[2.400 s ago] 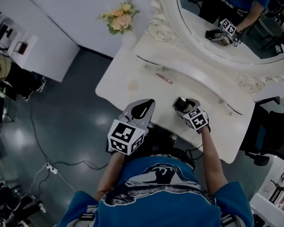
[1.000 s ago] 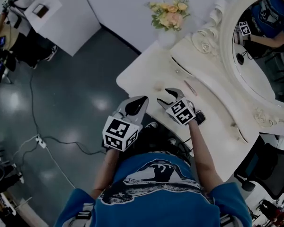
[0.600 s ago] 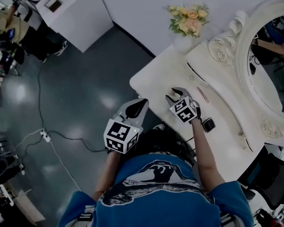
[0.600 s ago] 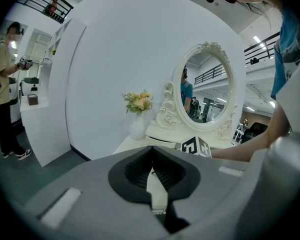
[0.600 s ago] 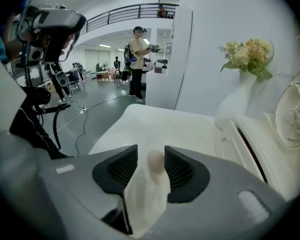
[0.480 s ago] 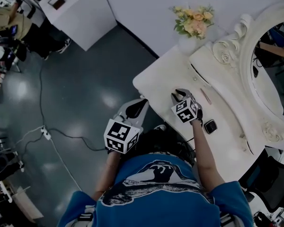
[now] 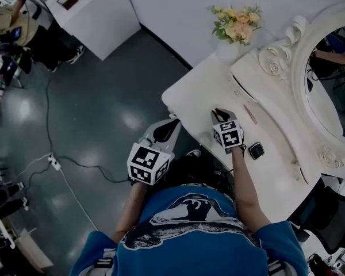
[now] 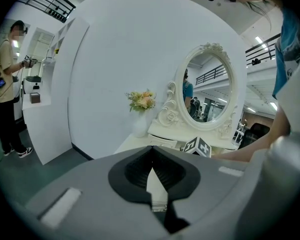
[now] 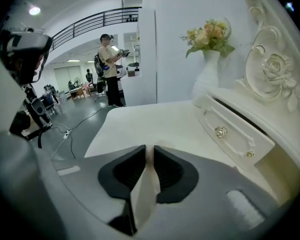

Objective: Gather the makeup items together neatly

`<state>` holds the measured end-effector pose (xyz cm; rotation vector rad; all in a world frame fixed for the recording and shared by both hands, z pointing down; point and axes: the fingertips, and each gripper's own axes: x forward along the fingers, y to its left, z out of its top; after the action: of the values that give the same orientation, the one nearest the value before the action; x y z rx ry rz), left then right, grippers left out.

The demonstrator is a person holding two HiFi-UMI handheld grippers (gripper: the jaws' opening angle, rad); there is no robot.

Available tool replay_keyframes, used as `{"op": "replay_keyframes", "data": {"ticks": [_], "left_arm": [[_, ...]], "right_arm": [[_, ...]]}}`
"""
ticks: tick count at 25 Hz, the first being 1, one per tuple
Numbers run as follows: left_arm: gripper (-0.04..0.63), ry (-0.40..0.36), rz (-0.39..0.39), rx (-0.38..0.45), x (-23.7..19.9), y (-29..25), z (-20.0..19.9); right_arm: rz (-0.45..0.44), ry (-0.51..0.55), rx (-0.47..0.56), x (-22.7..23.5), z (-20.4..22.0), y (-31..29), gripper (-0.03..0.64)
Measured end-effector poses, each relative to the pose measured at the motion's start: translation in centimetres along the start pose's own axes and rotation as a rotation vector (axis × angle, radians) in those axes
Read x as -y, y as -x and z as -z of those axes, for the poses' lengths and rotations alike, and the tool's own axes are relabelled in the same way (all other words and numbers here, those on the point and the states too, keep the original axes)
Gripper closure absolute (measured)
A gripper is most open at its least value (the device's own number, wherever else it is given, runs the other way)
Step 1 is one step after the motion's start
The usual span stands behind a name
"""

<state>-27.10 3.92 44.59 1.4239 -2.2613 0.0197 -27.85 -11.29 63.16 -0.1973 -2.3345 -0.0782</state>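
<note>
My right gripper (image 7: 218, 113) points down at the left part of the white dressing table (image 7: 192, 94). Its jaws are closing, nearly together. In the right gripper view a small pale beige round pad (image 9: 149, 158) fills the narrow gap at the tips of the right gripper (image 9: 150, 150). A black square compact (image 7: 256, 150) lies on the table just right of that hand. A thin pink stick (image 7: 250, 114) lies farther back by the drawer front. My left gripper (image 7: 171, 124) hangs off the table's front edge; its tips (image 8: 151, 149) meet with nothing between them.
A vase of flowers (image 7: 237, 22) stands at the table's back left corner. The oval mirror (image 7: 333, 68) in its carved frame rises behind a low drawer unit with small knobs (image 9: 220, 131). A cable and power strip (image 7: 52, 163) lie on the floor. A person (image 9: 109, 69) stands far off.
My right gripper has moved left from the black compact, which now lies on the table, to the pale round pad, and its jaws have narrowed. The left gripper stays put.
</note>
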Motion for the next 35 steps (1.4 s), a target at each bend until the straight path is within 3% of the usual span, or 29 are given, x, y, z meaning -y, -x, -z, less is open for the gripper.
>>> {"op": "replay_keyframes", "data": {"ticks": [5, 15, 35], "left_arm": [[0.58, -0.018, 0.069, -0.005, 2.4, -1.0, -0.1], [0.58, -0.074, 0.194, -0.04, 8.0, -3.8, 0.2], [0.58, -0.216, 0.486, -0.138, 21.9, -9.0, 1.6]], "right_arm": [[0.004, -0.088, 0.028, 0.6, 0.5, 2.1, 0.56], [0.046, -0.129, 0.127, 2.1, 1.6, 9.0, 0.561], [0.276, -0.297, 0.127, 7.1, 13.3, 22.3, 0.56]]}}
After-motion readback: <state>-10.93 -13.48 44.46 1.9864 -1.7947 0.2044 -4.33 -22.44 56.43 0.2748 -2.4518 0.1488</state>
